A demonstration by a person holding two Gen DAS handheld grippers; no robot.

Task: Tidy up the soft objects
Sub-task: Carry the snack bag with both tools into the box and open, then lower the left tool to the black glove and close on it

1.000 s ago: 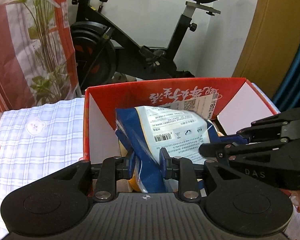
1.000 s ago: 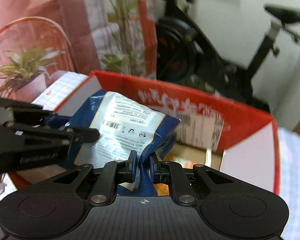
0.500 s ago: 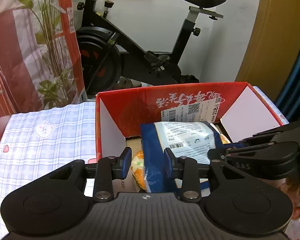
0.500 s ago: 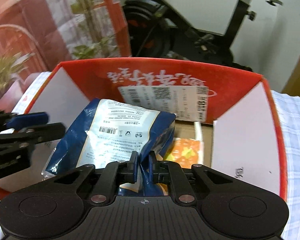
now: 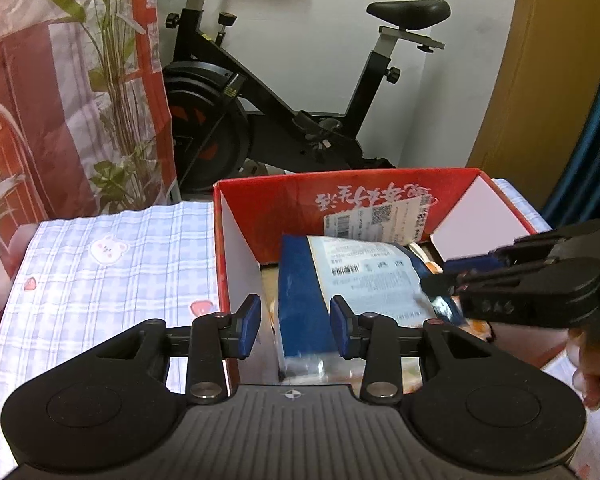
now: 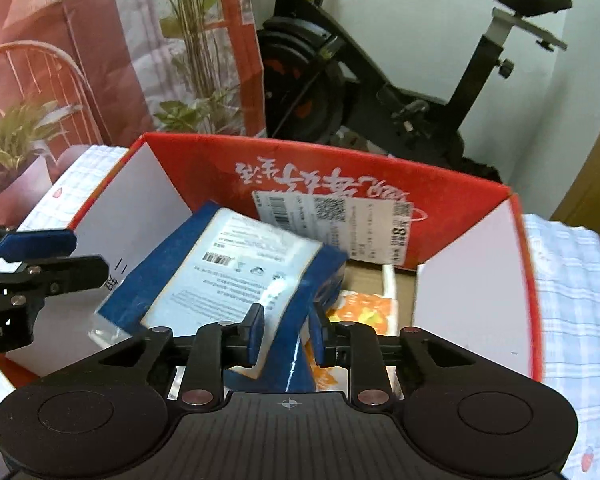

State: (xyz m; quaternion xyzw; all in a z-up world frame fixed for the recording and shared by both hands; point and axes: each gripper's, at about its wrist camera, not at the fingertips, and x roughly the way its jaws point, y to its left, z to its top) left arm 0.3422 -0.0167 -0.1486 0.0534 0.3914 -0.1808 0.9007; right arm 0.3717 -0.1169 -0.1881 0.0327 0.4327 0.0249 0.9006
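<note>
Left wrist view: the left gripper point(image 5: 294, 322) is being held spread, clear of the blue packet point(image 5: 340, 280), which is lying inside the red box point(image 5: 236, 240) on the checked bench point(image 5: 100, 272). An exercise bike point(image 5: 284, 120) is standing behind.

Right wrist view: the right gripper point(image 6: 286, 332) is being held parted around the packet's blue edge point(image 6: 288, 344), not pinching it. An orange packet point(image 6: 364, 312) is lying beneath.
</note>
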